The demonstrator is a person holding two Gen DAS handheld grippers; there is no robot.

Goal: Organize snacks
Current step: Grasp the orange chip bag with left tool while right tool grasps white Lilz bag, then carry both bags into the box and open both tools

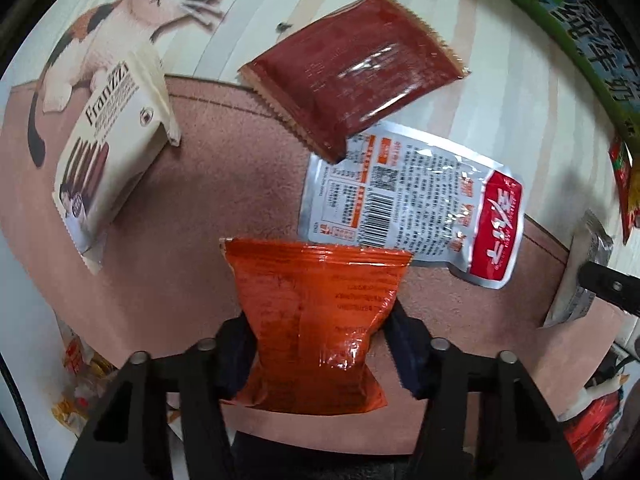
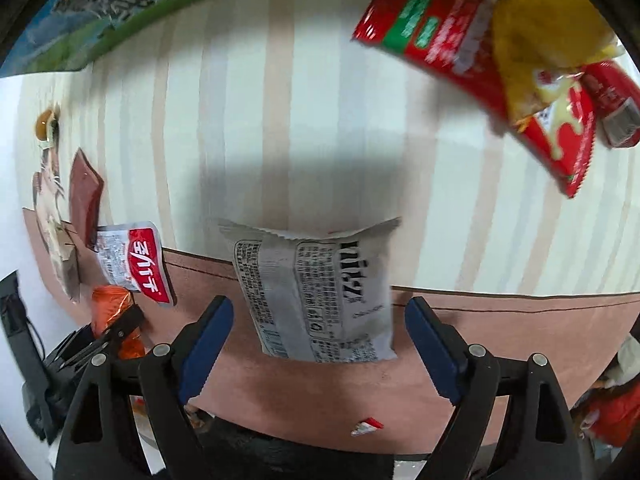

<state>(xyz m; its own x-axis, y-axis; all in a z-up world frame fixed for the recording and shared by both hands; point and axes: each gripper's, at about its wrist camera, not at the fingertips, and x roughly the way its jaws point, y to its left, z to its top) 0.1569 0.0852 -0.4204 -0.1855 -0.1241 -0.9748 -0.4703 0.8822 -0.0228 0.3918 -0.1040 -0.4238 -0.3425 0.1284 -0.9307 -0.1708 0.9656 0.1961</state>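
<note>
Nearest in the left wrist view, the left gripper [image 1: 320, 344] has its two blue-padded jaws pressed against the sides of a crinkled orange foil snack packet [image 1: 316, 320], pinching it just above its lower end; the packet stands up from the jaws over the pink mat [image 1: 192, 208].

In the right wrist view, the right gripper [image 2: 316, 340] has its jaws spread wide, a clear gap on each side of a white-and-grey printed snack packet [image 2: 316, 292] that sits between them. That packet straddles the mat's far seam, its upper end reaching onto the cream striped tablecloth [image 2: 320, 120]; whether it rests on the surface or hangs just above it is hard to say through the motion blur. A small torn red-and-white scrap [image 2: 366, 427] lies on the mat close to the camera.

Beyond the orange packet, a silver foil pouch with a red end [image 1: 412, 204] lies flat, and a dark red glossy sachet [image 1: 352, 76] overlaps its far corner. To the left a cream wafer packet printed "Franzzi" [image 1: 108, 152] lies on the mat, its far end over a printed calico cat [image 1: 132, 12].

Farthest off, at the upper right of the right wrist view, a red, green and yellow heap of snack bags [image 2: 520, 68] lies on the cloth, and a green-and-blue printed carton [image 2: 120, 4] lines the far edge.
</note>
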